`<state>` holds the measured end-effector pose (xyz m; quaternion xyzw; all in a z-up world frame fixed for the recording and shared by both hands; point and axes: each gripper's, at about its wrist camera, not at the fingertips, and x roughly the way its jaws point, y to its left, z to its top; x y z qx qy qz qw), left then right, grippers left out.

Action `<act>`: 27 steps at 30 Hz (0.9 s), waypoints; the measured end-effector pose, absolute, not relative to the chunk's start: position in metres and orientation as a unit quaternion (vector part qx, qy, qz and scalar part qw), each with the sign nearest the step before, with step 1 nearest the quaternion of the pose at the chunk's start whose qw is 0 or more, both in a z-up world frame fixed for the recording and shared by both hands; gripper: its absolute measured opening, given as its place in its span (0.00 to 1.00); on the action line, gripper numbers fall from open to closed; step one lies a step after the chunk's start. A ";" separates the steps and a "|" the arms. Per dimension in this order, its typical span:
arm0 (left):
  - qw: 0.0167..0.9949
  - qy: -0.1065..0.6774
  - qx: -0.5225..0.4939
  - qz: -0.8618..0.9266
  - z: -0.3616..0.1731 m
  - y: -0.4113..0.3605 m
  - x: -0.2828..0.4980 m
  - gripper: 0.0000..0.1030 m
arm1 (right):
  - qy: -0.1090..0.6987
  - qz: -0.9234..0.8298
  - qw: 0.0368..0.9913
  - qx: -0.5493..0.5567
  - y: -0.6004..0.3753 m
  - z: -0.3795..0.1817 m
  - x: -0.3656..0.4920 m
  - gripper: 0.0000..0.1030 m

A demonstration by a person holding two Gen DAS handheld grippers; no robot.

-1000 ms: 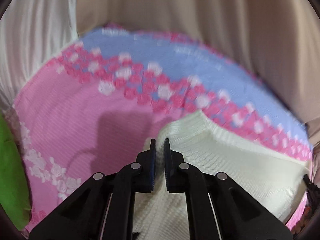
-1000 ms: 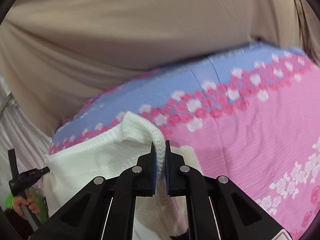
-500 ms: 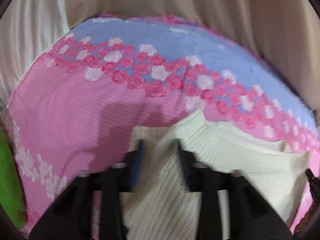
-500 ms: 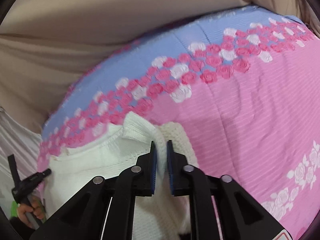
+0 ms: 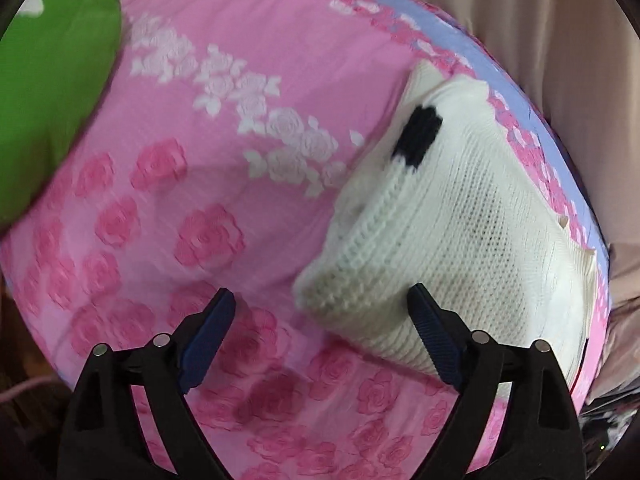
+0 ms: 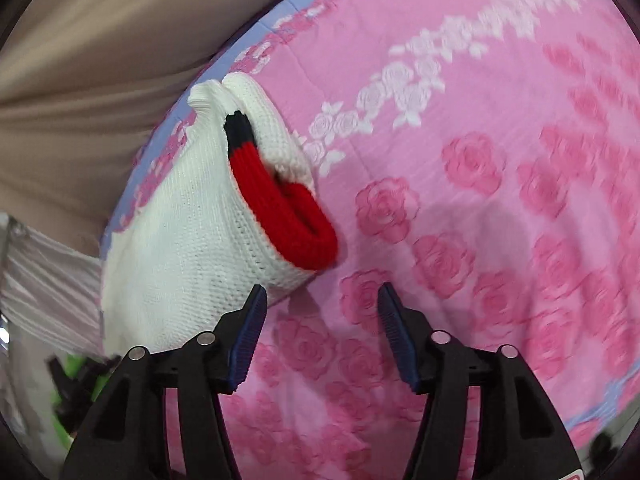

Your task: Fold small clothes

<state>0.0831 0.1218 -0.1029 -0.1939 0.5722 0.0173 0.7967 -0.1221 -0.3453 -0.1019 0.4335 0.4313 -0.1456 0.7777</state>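
Pink rose bedspread; white knit garment folded, red cuff; both tongs wide, empty

Beige curtain behind rose-print bedspread.

The knit garment is cream-white with a red ribbed cuff tipped navy-black. The bedspread is pink with white and deeper pink roses and a lavender-blue border. A green cushion lies beside beige curtain fabric.
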 end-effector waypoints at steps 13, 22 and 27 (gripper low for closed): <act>0.791 0.586 -0.163 -0.066 -0.056 0.120 0.089 0.16 | 0.402 -0.151 0.787 0.444 -0.354 -0.054 -0.104 0.07; 0.732 0.674 -0.059 -0.071 -0.099 0.135 -0.010 0.16 | 0.516 -0.194 0.733 0.399 -0.342 -0.083 -0.239 0.07; 0.776 0.625 -0.061 -0.067 -0.064 0.134 0.002 0.22 | 0.511 -0.190 0.733 0.406 -0.345 -0.088 -0.241 0.23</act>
